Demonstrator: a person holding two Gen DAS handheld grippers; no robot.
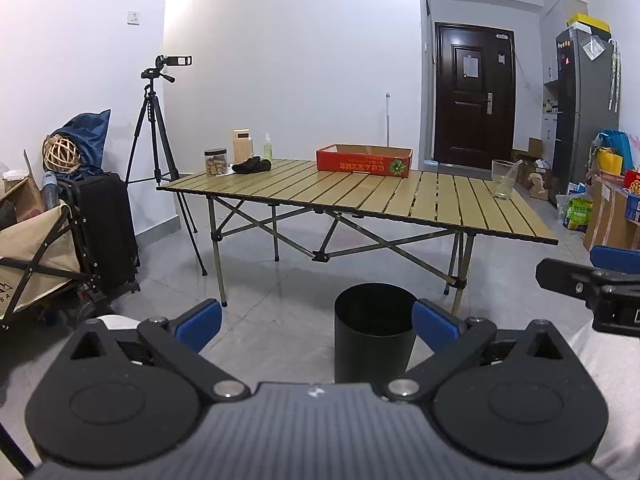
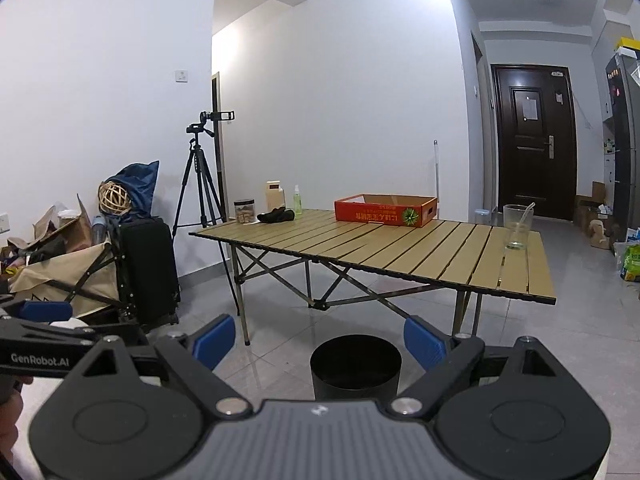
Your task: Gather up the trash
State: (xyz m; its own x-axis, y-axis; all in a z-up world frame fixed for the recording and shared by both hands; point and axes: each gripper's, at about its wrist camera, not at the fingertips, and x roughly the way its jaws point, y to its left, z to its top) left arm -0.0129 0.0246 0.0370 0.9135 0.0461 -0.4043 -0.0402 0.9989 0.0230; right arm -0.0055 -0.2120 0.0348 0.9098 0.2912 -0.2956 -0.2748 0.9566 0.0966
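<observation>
Both claws, left and right, hang spread and empty above the black bin on the floor. The tabletop lies well ahead; its cup sits nearer the right claw.

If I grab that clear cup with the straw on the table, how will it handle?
The clear cup looks thin-walled and nearly empty, so probably light and easily crushed. It stands tall near the table edge, so it may tip. The straw could shift.
</observation>
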